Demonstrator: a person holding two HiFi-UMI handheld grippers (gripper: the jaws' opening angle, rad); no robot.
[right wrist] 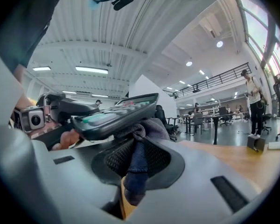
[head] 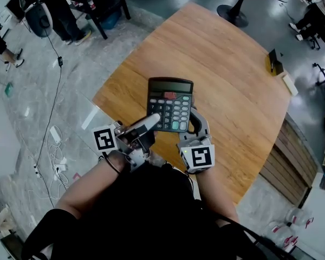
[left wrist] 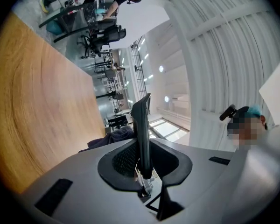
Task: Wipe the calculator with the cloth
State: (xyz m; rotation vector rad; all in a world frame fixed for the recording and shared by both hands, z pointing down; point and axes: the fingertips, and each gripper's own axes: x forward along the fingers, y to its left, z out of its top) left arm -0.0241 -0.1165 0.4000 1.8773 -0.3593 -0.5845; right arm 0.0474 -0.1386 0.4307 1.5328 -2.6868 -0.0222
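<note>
Left gripper (head: 153, 122) clamps the calculator (head: 170, 104) above the table (head: 222, 58). Right gripper (head: 198, 125) pinches the cloth (right wrist: 139, 157), seemingly pressed beneath the calculator, which hides it from above.

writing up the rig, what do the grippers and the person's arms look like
Both the left gripper and right gripper are light grey plastic with black meshed pads, each carrying a white cube with black square markers. Black top, bare forearms.
</note>
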